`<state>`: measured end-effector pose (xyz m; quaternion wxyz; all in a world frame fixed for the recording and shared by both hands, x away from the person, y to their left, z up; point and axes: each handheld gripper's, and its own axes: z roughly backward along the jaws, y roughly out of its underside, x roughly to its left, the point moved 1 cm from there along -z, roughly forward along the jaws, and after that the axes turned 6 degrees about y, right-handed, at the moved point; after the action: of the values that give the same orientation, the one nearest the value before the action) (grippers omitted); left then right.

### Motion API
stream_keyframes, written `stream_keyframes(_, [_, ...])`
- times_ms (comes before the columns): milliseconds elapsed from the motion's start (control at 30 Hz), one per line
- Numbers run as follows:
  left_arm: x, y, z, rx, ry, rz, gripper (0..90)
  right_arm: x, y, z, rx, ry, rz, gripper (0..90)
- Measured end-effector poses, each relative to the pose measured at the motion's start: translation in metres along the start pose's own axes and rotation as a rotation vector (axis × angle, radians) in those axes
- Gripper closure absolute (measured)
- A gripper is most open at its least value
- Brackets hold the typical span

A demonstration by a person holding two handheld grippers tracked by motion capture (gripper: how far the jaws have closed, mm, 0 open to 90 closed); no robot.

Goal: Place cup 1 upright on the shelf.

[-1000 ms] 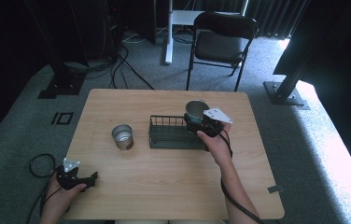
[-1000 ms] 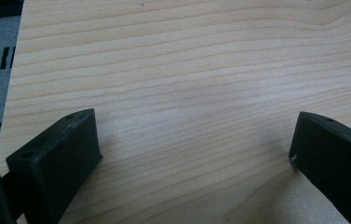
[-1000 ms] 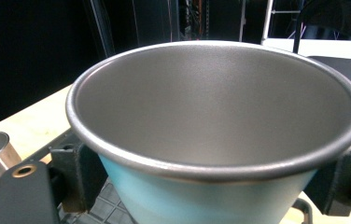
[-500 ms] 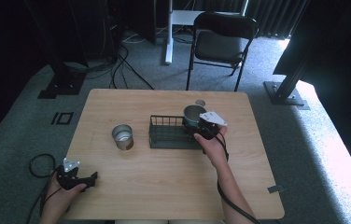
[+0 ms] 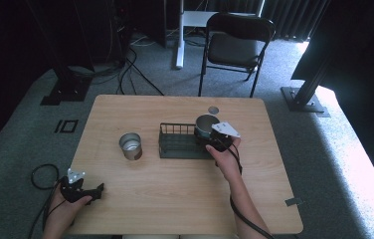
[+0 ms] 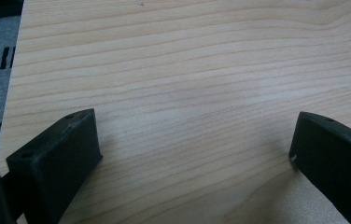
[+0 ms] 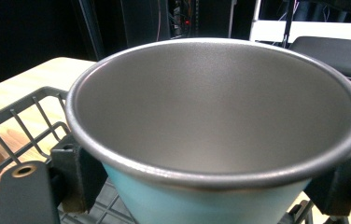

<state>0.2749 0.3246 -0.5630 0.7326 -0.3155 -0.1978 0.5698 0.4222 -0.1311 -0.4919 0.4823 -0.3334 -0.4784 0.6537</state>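
The right gripper (image 5: 210,138) has come down with the cup (image 5: 206,124), now low over the right end of the wire rack (image 5: 177,142) on the table (image 5: 175,199). Jaws clamp its light-blue wall, the cup upright, mouth up. The left gripper (image 5: 88,191) rests near the table's corner, jaws spread wide.

Floor: grey carpet (image 5: 21,134) around my light wooden table (image 5: 175,199) | Seating: black folding chair (image 5: 237,45) beyond my table | Cables (image 5: 130,64) on floor | Light: bright patch (image 5: 364,149) at my right | Backdrop: dark
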Motion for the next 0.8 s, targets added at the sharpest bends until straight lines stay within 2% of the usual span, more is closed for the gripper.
stream_keyframes(233, [0.0000, 0.0000, 0.0000, 0.000, 0.000, 0.000, 2.3, 0.0035, 0.0040, 0.0011, -0.031, 0.012, 0.034, 14.5])
stream_keyframes(500, [0.0000, 0.0000, 0.0000, 0.000, 0.000, 0.000, 2.3, 0.0039, 0.0045, 0.0031, -0.015, -0.020, 0.076, 11.6])
stream_keyframes(733, [0.0000, 0.0000, 0.0000, 0.000, 0.000, 0.000, 2.3, 0.0009, 0.0044, 0.0081, -0.013, -0.012, 0.063, 11.5])
stream_keyframes(800, [0.0000, 0.0000, 0.0000, 0.000, 0.000, 0.000, 2.3, 0.0006, 0.0048, 0.0098, -0.013, -0.010, 0.079, 11.5])
